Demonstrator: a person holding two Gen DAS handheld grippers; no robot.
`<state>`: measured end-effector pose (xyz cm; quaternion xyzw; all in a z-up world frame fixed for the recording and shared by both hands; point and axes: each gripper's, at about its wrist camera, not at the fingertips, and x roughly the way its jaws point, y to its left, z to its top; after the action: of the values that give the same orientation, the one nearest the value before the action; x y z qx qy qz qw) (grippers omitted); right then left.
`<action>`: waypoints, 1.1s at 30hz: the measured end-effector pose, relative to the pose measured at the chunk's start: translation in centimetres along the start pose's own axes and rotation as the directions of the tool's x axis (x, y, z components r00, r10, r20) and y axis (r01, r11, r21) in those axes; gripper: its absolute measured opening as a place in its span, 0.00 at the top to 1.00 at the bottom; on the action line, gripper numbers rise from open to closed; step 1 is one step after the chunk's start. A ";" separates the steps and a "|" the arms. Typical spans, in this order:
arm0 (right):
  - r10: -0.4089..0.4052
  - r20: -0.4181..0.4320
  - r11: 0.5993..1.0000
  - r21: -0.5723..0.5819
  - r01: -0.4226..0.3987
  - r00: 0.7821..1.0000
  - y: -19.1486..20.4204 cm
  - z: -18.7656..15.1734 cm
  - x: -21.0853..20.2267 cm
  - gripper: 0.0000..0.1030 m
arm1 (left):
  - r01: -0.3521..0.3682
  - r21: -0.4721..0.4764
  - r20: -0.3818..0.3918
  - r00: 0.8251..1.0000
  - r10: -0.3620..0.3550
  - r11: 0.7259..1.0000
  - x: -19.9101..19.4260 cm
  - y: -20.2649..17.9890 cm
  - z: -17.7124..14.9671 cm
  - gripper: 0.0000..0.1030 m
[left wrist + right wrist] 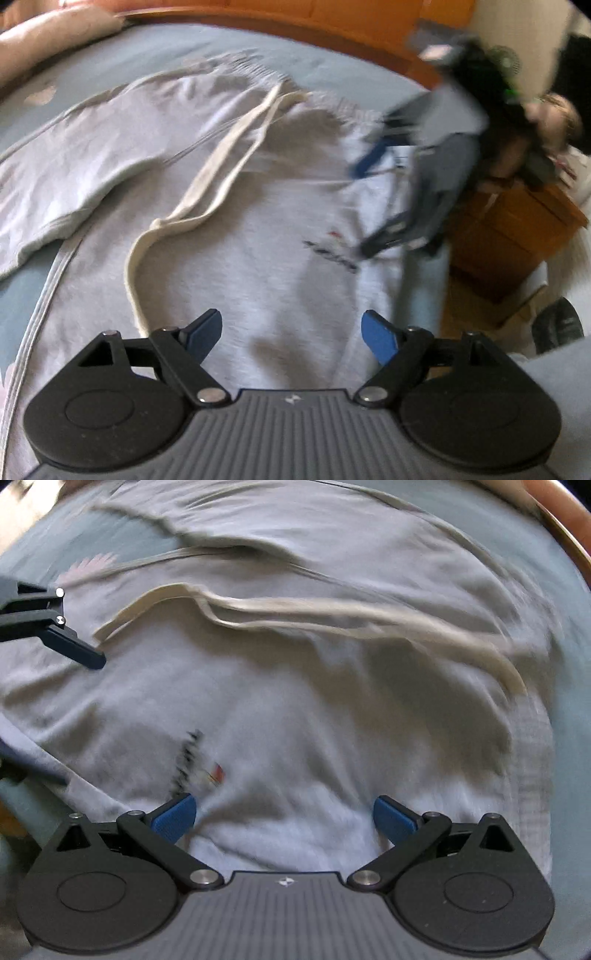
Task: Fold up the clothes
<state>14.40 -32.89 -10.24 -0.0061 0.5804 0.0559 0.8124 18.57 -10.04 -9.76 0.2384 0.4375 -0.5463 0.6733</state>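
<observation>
Both claws, left (pixel 291 334) and right (pixel 284 818), gape over soft, apparently fleecy grey sweatpants (pixel 258 229) with flat cream drawstrings (pixel 332 616).

A dark line of print with a small red mark sits on the grey sweatpants (pixel 236 229), right of centre in the left wrist view, but it's too blurred to read.

Both grippers match — left gripper (pixel 291 334), right gripper (pixel 284 818): black arms, silver screws, blue fingertips (pixel 378 338), ribbed grey bodies.
</observation>
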 end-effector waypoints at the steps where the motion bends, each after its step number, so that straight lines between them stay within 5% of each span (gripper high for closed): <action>1: 0.003 0.007 1.000 0.028 -0.003 1.000 -0.6 -0.6 -0.4 0.00 | -0.016 -0.018 -0.020 1.000 0.015 1.000 0.7 0.3 0.2 0.20; 4: -0.037 -0.044 0.999 -0.008 0.037 0.998 -0.6 -1.5 -0.9 0.00 | -0.066 0.040 -0.062 0.996 0.068 0.997 2.0 0.1 0.2 0.20; 12: -0.016 0.102 1.000 0.021 0.014 0.995 -2.8 2.9 -1.8 0.00 | -0.086 0.067 -0.049 0.995 0.090 0.994 1.7 -0.7 3.8 0.20; 18: -0.049 0.019 0.995 0.089 0.048 0.999 -6.7 2.5 0.8 0.00 | -0.133 -0.002 -0.081 0.988 0.132 0.991 4.0 0.2 5.7 0.20; 24: -0.038 -0.033 0.999 -0.002 0.038 0.999 -6.6 1.9 0.6 0.00 | -0.183 -0.091 -0.139 0.976 0.170 0.979 4.3 1.0 5.9 0.20; 27: -0.039 -0.071 0.999 0.005 0.039 0.997 -6.4 2.9 0.7 0.00 | -0.214 -0.129 -0.085 0.975 0.204 0.968 3.8 3.2 6.8 0.19; 33: 0.012 0.017 0.997 -0.072 -0.011 1.000 -4.3 6.2 -1.4 0.00 | -0.267 -0.208 0.019 0.961 0.277 0.941 2.8 7.7 8.4 0.19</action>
<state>20.23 -36.78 -7.17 -0.0314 0.5708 0.0814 0.8164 28.61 -16.01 -9.09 0.2131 0.4379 -0.4059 0.7734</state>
